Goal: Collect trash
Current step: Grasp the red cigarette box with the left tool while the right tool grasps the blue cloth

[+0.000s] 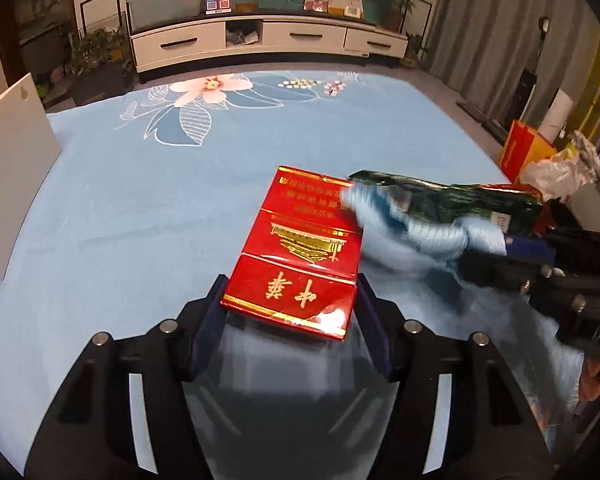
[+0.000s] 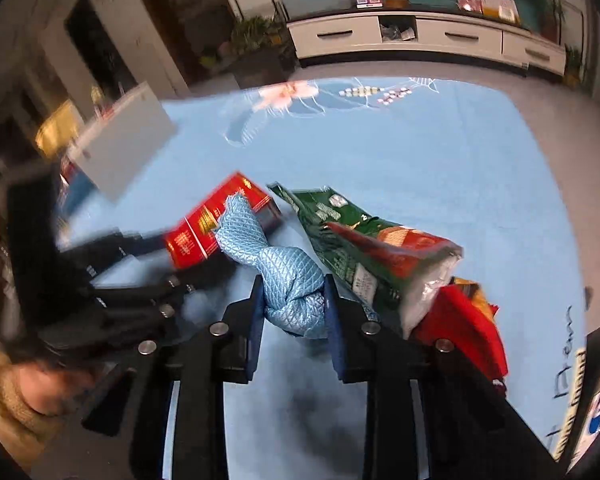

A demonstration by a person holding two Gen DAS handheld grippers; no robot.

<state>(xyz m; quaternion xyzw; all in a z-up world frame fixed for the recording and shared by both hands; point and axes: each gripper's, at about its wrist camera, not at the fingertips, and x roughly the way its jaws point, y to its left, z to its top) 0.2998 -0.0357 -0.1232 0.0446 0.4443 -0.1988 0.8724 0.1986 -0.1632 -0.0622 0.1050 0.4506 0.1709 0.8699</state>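
- On the pale blue flowered cloth covering the table, we have the trash gathered close in front of us: a red cigarette pack, a twisted blue rag and a green snack bag.
- Our left gripper has its two dark fingers on either side of the red cigarette pack, pressing on its near end. The pack sits between the pads with its far end pointing away toward the flower print.
- Our right gripper is clamped on the knotted end of the blue rag. Both pads squeeze the bunched fabric.
- From the right wrist view, the rag's free end stretches away from the fingers and drapes over the red pack. In the left wrist view, that same blue rag lies across the pack's right edge.
- The green snack bag lies just right of the rag, open-ended and crumpled, touching the right finger's outer side. A red wrapper sits beside it, nearer us.
- In the left wrist view, the green bag lies behind the rag, and the right gripper's black body comes in from the right.
- A white board stands at the cloth's left edge.
- A white TV cabinet runs along the far wall.
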